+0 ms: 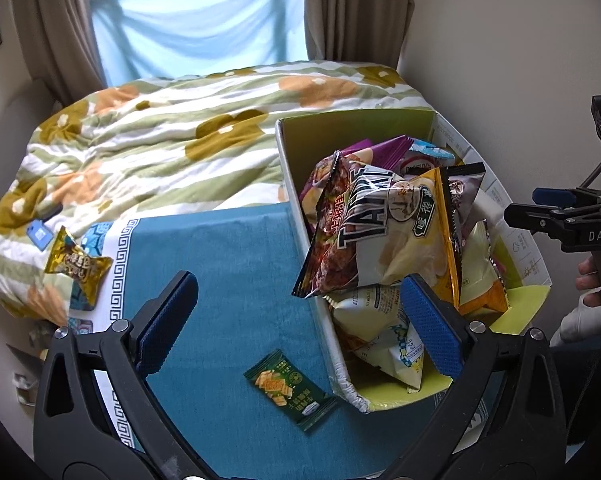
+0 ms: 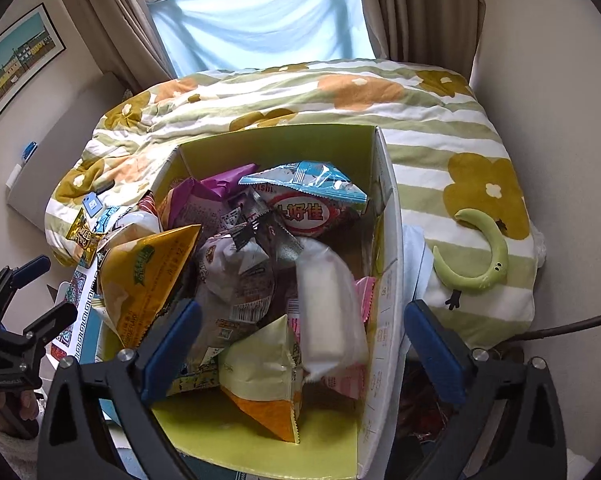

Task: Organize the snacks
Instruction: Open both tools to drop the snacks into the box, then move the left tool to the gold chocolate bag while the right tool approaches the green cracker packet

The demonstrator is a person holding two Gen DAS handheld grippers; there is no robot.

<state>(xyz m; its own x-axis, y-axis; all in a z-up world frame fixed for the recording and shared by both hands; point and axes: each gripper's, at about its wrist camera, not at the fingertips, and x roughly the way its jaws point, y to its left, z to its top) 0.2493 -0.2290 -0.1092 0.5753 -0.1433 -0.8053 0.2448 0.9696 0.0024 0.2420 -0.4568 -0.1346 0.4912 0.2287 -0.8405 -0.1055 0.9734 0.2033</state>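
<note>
A cardboard box (image 1: 296,200) with a green inside holds several snack bags; it also shows in the right wrist view (image 2: 388,216). A big TAYTO chip bag (image 1: 380,232) leans on top. A small green cracker packet (image 1: 290,388) lies on the blue cloth (image 1: 228,264) beside the box. A gold candy packet (image 1: 78,266) lies at the cloth's far left edge. My left gripper (image 1: 296,316) is open above the cloth, its right finger over the box. My right gripper (image 2: 300,344) is open over the box, above a blurred white packet (image 2: 328,316) in the box.
A flowered quilt (image 1: 160,140) covers the bed behind the cloth. A green curved toy (image 2: 484,256) lies on the quilt right of the box. A blue tag (image 1: 40,236) lies near the gold packet. Curtains and a window stand at the back.
</note>
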